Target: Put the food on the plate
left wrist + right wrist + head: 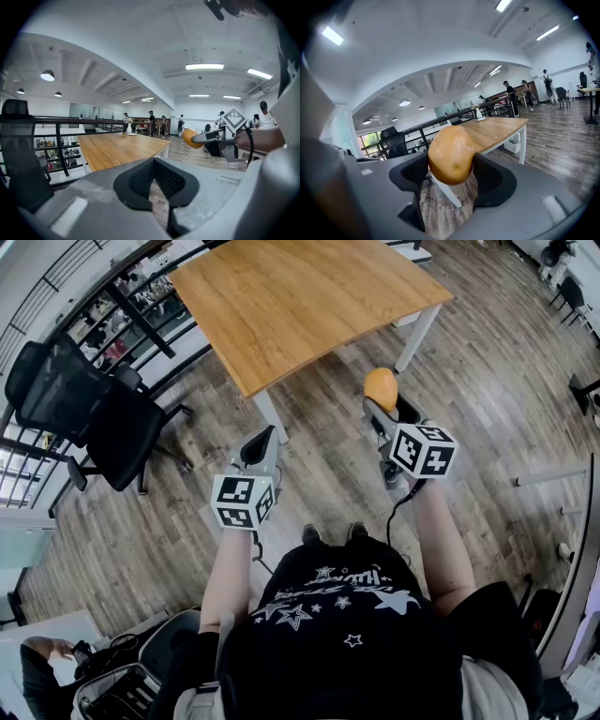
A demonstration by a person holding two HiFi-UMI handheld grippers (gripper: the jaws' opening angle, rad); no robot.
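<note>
Pinching a rounded, orange-brown piece of food [451, 154] between its two black pads, the right gripper [388, 409] is held in the air short of the wooden table [300, 296], off the table's near right corner and over the plank floor [487, 362]. The food bulges above the jaws and touches nothing else. Beside it, also short of the table and nearer the table's near left leg, the left gripper [153, 161] has its jaws pressed together at the tips with nothing between them. Both tools point gently downward toward the table. Each carries a cube with square markers, and the person holding them wears a black shirt [342, 615] printed with white stars. In the head view the part of the tabletop that shows is bare; in the gripper views a small white vase [127, 127] stands at the table's far end. A black office chair [89, 404] sits left of the table by a dark railing [141, 306], and several people stand well beyond the table under ceiling lights.
</note>
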